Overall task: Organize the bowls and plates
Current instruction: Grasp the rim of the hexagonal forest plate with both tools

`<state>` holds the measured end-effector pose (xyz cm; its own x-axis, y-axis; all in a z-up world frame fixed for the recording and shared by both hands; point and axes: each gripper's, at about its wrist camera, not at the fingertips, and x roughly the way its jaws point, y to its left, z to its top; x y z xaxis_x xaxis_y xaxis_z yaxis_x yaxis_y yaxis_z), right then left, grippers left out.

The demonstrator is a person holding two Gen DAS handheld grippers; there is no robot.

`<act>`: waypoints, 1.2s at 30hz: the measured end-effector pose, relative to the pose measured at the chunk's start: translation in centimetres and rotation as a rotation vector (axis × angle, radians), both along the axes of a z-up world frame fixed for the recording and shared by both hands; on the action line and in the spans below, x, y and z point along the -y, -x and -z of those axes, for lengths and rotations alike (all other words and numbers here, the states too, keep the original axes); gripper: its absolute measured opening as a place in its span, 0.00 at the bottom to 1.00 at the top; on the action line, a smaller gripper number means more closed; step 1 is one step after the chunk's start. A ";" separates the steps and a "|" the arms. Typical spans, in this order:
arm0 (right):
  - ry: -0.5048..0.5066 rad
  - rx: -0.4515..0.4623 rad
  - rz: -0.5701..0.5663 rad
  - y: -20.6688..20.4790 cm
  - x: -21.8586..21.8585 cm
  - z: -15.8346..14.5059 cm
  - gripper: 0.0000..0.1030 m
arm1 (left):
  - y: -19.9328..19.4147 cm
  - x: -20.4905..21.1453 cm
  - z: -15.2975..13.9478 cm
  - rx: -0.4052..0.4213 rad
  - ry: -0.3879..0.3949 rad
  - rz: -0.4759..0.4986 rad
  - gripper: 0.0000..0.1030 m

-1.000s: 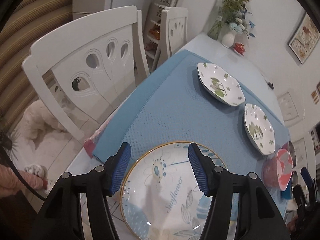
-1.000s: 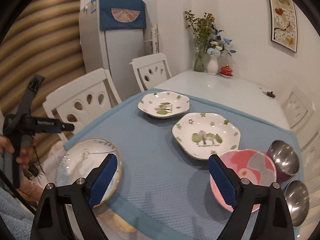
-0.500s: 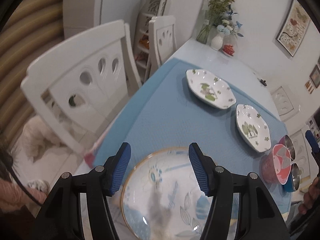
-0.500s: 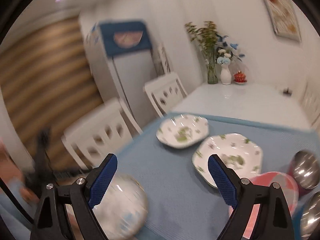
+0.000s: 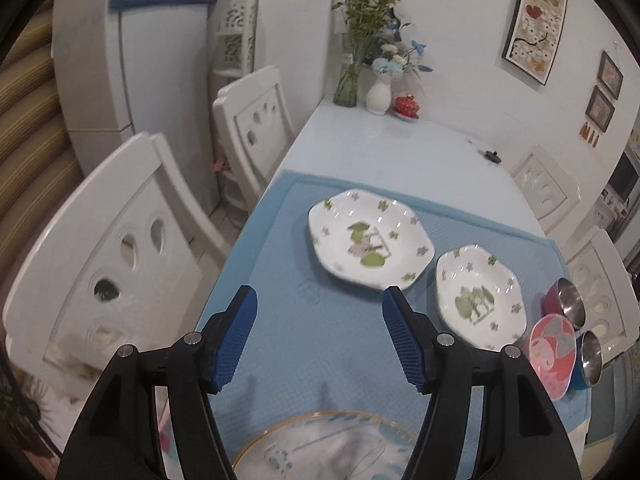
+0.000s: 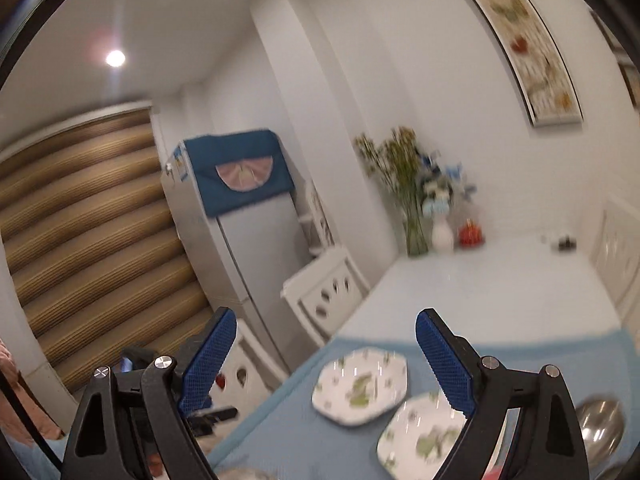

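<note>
Above the blue mat (image 5: 320,344), both tongs are held spread and empty.

Nothing is gripped by the left tongs (image 5: 318,330), whose jaws have just been opening further; the round gold-rimmed plate (image 5: 324,450) lies below and just behind their tips, apart from the pads. Ahead of them one leaf-patterned plate (image 5: 370,240) is seen, and a second leaf plate (image 5: 480,298) to its right. Further right, the pink bowl (image 5: 552,354) is set by two steel bowls (image 5: 570,300). The right tongs (image 6: 326,354) are tilted towards the wall and fridge (image 6: 256,248), jaws wide with nothing between; both leaf plates are blurred below their right finger.
</note>
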<state>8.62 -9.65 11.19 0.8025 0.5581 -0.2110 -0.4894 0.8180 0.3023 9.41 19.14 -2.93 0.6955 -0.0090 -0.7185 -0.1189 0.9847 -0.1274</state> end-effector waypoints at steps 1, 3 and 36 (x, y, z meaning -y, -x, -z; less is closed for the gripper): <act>0.014 0.026 -0.011 -0.3 -0.2 -1.2 0.88 | -0.6 0.4 -0.4 0.007 0.003 0.007 0.66; 0.061 0.089 -0.028 -0.9 -0.9 -3.1 0.93 | -1.7 0.9 -1.0 0.005 0.005 0.027 0.67; 0.068 -0.637 -0.051 -24.9 -5.3 21.4 0.81 | -15.1 -1.6 13.4 -0.322 0.221 -0.037 0.57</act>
